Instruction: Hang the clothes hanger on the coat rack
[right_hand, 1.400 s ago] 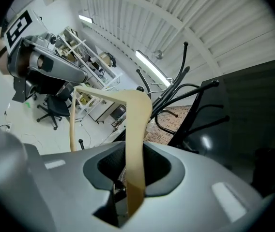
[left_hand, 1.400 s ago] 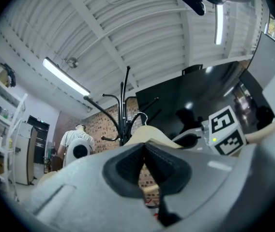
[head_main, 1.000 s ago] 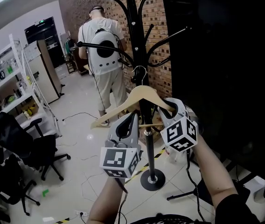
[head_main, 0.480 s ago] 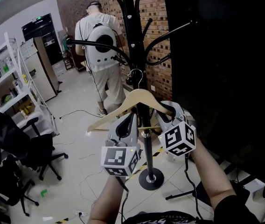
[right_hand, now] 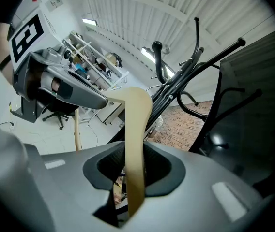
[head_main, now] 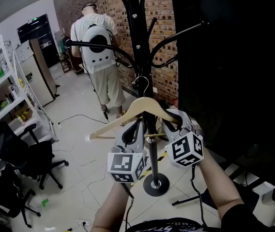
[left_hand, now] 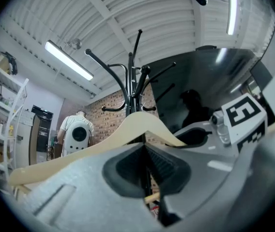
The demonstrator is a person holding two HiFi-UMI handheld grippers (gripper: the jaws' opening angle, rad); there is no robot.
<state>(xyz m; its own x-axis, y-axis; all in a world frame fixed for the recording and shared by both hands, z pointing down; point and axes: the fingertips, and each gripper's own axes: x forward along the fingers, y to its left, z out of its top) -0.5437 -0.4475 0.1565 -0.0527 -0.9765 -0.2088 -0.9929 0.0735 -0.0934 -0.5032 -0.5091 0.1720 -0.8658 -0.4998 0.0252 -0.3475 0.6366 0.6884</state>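
Two tongs are in the person's hands, and each carries one cube (head_main: 126, 166) with black-and-white square markers; these are patterns only, not letters.

The left tongs (head_main: 137, 124) are clenched, with only a thin dark slit between the two pads and nothing held there. They point up at the flat face of the hanger (head_main: 145, 104), just under its left arm. I cannot tell if their tips touch the wood.

The right tongs (head_main: 170, 120) are clenched on the hanger's right arm. In the right gripper view the pale board stands edge-on between the two pads, which press on both of its sides.

One hanger is here, of light wood, with one thin lower bar and one metal hook. It is held in the air in front of the rack (head_main: 140, 42), and the hook (head_main: 145, 82) is just beside the black pole and a branch with a ball end. Whether it hangs on that branch I cannot tell.

One rack stands on a round base (head_main: 156, 184) on the white floor, before a brick wall (head_main: 161, 13).

Farther off, at the left, are two black chairs (head_main: 16, 149) and one white shelf (head_main: 11, 81). One person (head_main: 99, 47) in white stands far back, facing away. The green sign over the dark door is too small to read.
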